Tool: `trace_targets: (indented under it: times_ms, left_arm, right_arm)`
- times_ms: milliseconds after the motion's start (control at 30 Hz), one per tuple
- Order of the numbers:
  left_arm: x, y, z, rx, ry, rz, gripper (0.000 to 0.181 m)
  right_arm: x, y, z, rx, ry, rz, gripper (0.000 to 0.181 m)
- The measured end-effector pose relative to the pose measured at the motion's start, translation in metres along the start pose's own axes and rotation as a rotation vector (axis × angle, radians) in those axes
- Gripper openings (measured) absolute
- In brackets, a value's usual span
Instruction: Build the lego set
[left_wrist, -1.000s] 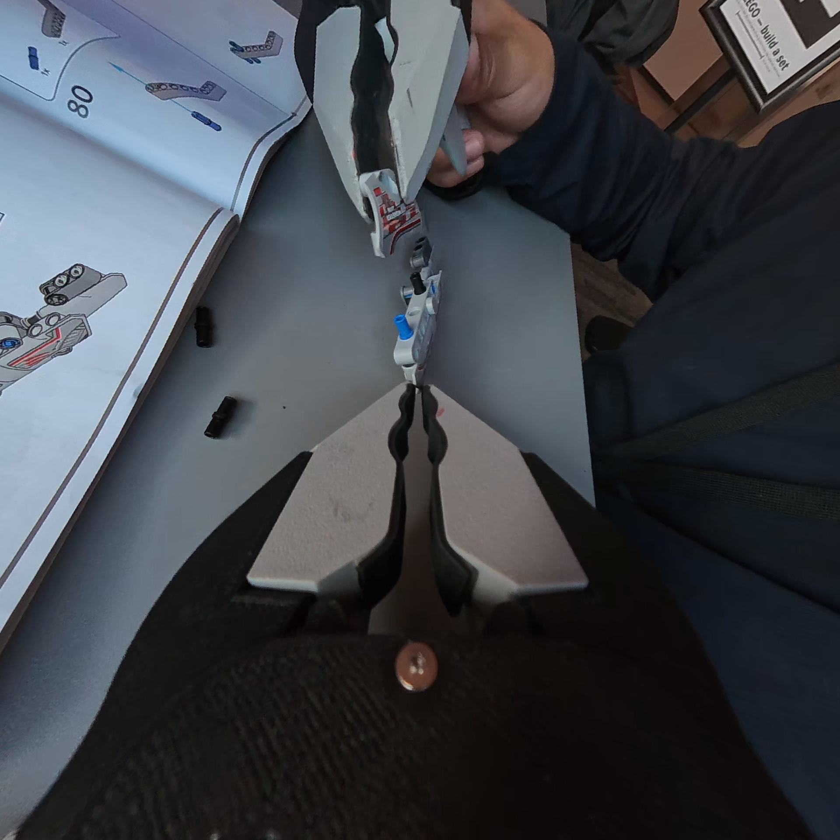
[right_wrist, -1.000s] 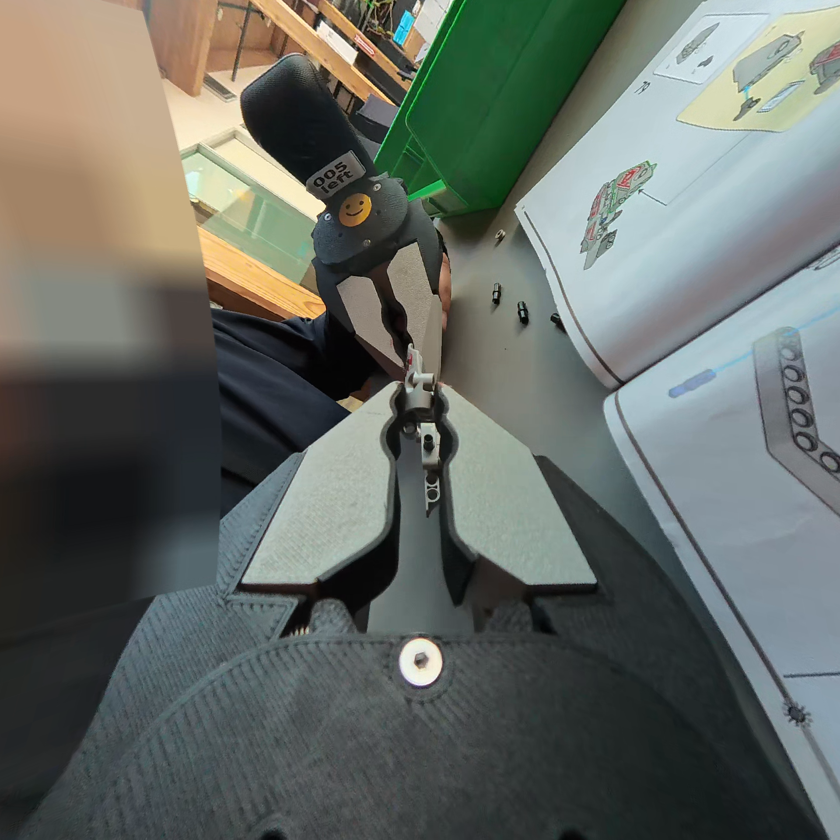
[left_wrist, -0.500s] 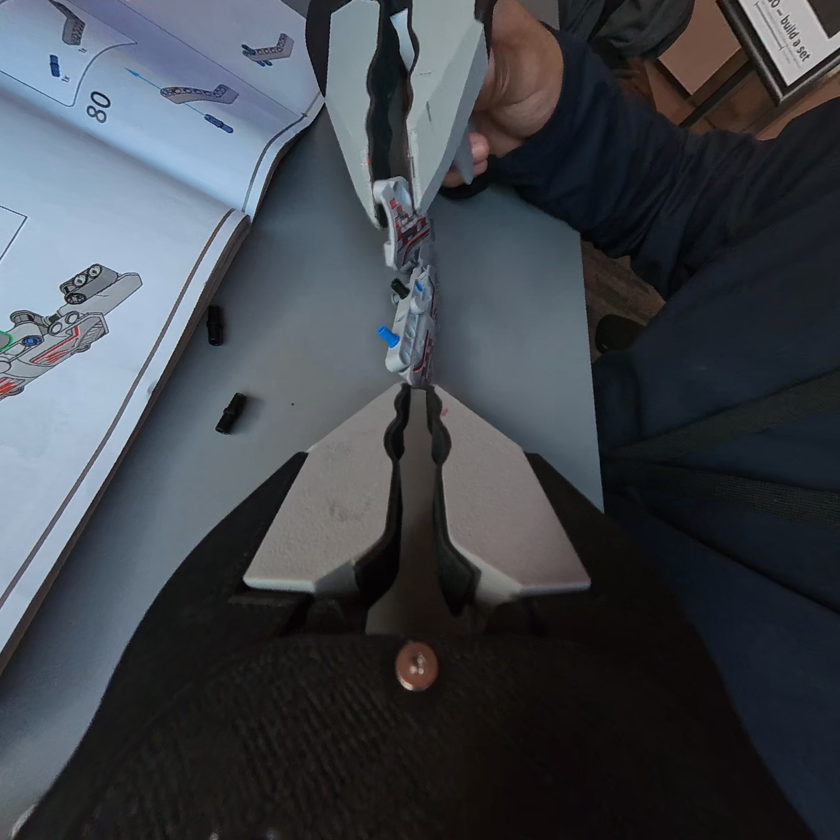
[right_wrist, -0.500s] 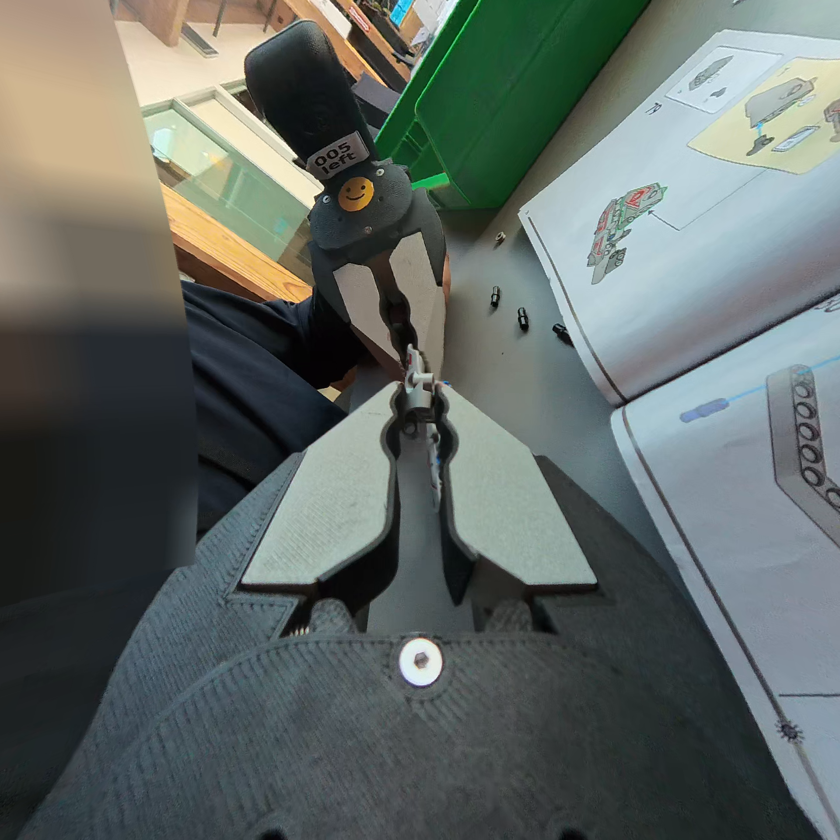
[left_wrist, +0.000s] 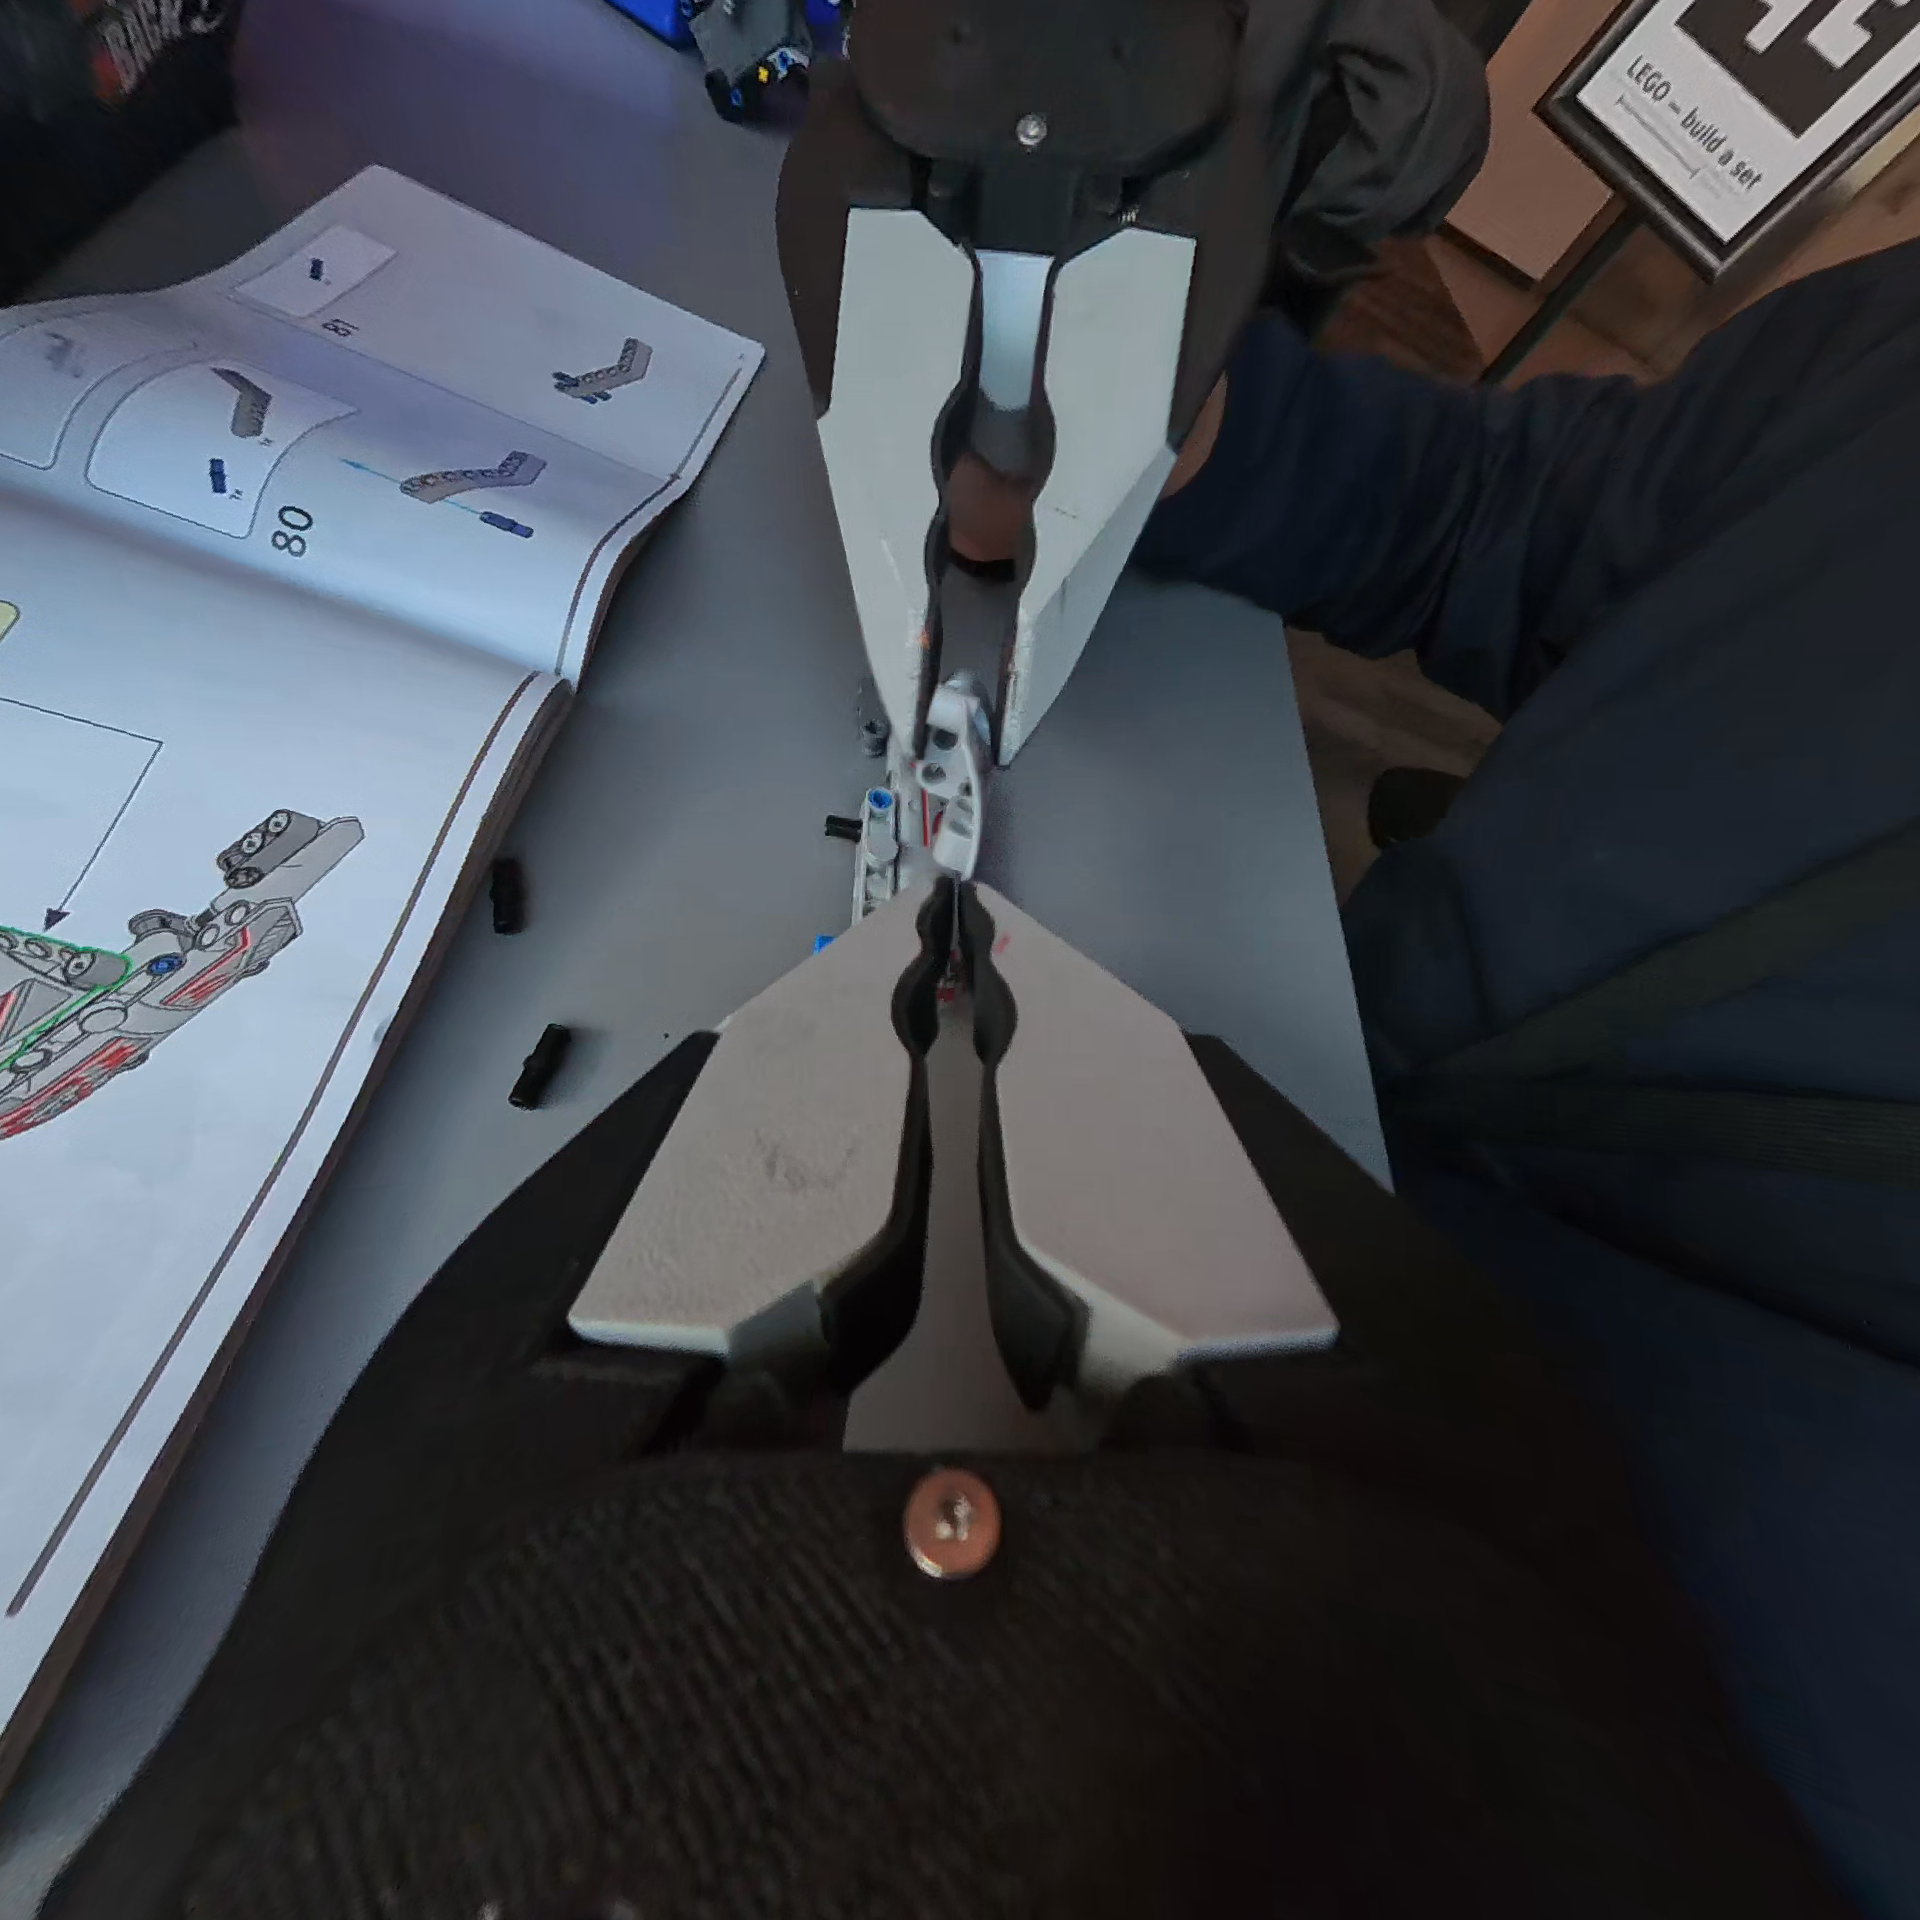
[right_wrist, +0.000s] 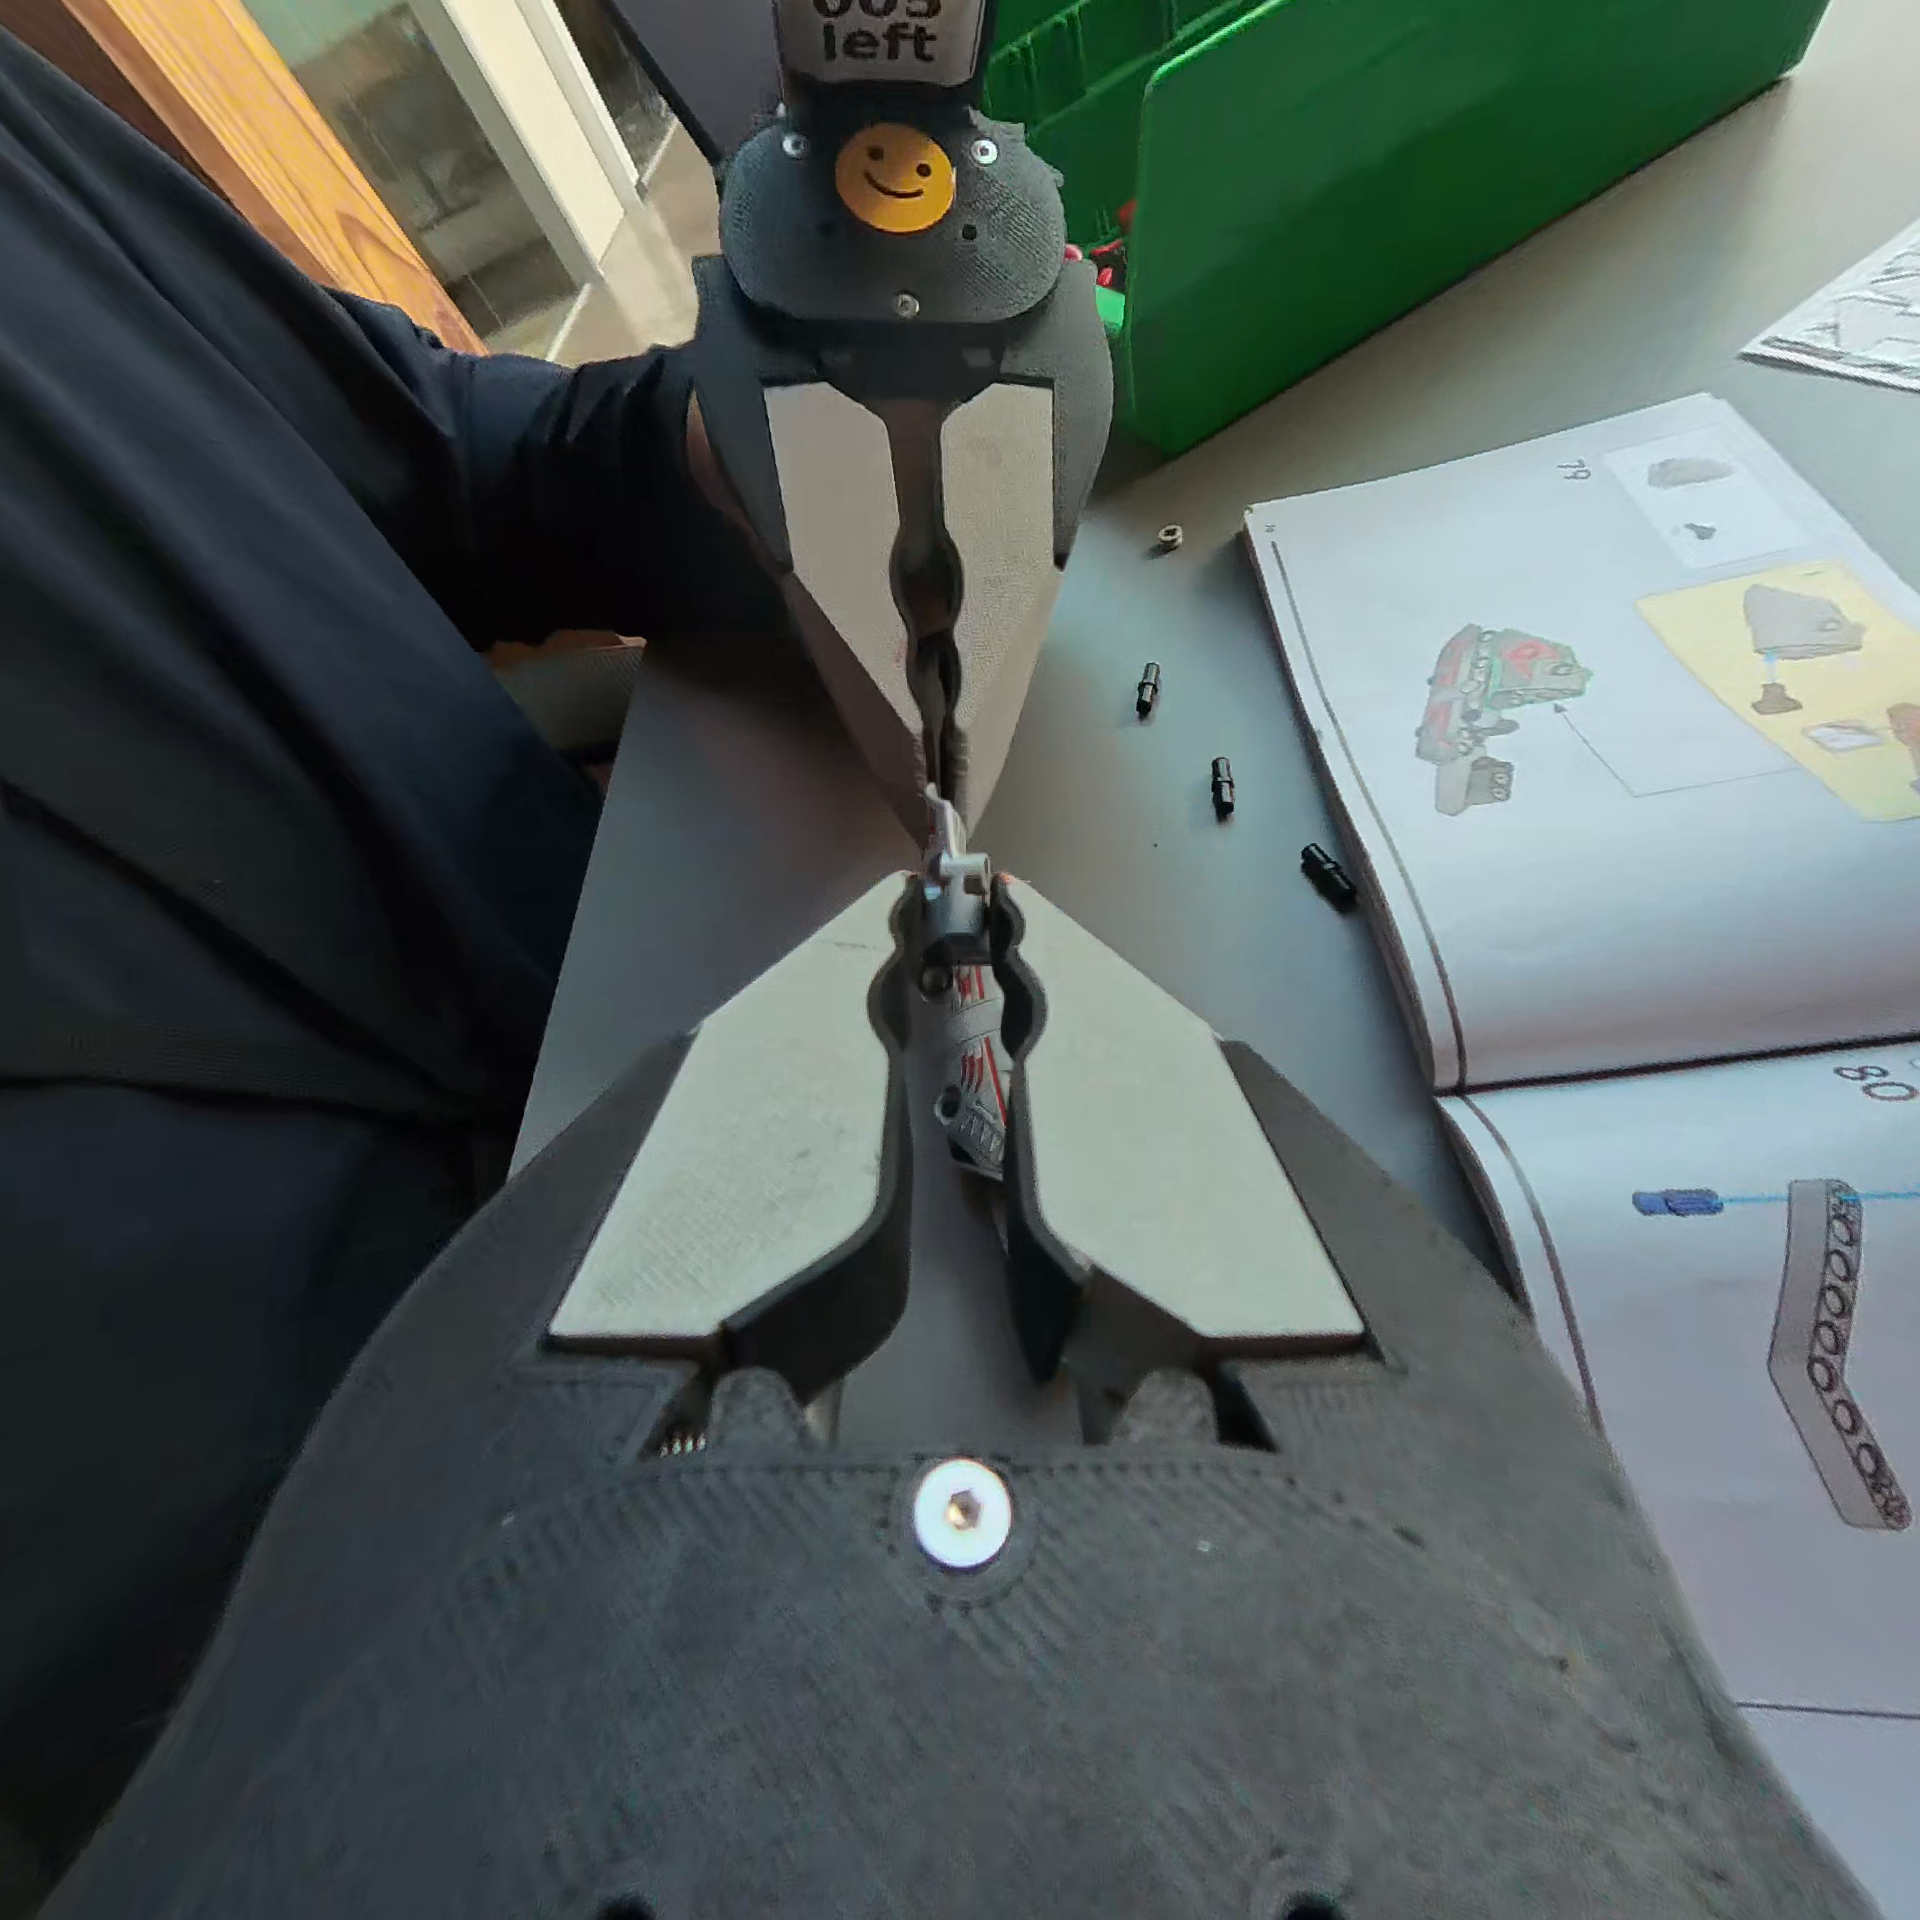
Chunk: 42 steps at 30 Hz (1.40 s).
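My left gripper (left_wrist: 948, 891) is shut on the thin end of a grey lego beam assembly (left_wrist: 876, 847) that carries a blue pin. My right gripper (left_wrist: 961, 717) faces it from the far side and is shut on a white panel with red stripes (left_wrist: 948, 800). The panel lies against the beam assembly, just above the grey table (left_wrist: 707, 779). In the right wrist view the striped panel (right_wrist: 975, 1049) sits between my right gripper's (right_wrist: 954, 896) pads. A small white connector (right_wrist: 956, 860) sticks out towards my left gripper (right_wrist: 940, 784), whose tips meet it.
An open instruction booklet (left_wrist: 312, 675) lies left of the parts; it also shows in the right wrist view (right_wrist: 1610, 883). Loose black pins (left_wrist: 506, 894) (left_wrist: 538, 1065) lie beside it. Green bins (right_wrist: 1403, 187) stand at the back. A person's dark sleeve (left_wrist: 1455, 499) is at the table edge. The tips of both grippers are at nearly the same place.
The two grippers have closed the distance. The striped panel and the beam assembly were apart a second ago and now overlap. Both keep their hold.
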<state>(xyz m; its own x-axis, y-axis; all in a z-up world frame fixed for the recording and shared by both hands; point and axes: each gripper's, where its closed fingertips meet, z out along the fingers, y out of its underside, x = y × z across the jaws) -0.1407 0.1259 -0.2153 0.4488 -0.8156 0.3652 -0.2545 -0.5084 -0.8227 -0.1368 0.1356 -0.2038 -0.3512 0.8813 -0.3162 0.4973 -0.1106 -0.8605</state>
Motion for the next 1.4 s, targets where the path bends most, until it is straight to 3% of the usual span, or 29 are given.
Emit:
trace_targets:
  times_ms: [700, 1000, 1400]
  left_arm:
    - [0.013, -0.01, -0.005, 0.054, 0.073, -0.008, 0.014]
    - [0.012, -0.002, 0.002, 0.009, 0.028, 0.059, 0.005]
    - [0.009, -0.013, -0.005, 0.093, 0.069, 0.0, 0.005]
  right_arm:
    - [-0.007, -0.008, -0.001, 0.059, -0.079, 0.031, 0.009]
    - [-0.01, -0.008, 0.003, 0.05, -0.068, 0.018, 0.009]
    - [-0.006, -0.017, -0.002, 0.123, -0.083, 0.086, 0.008]
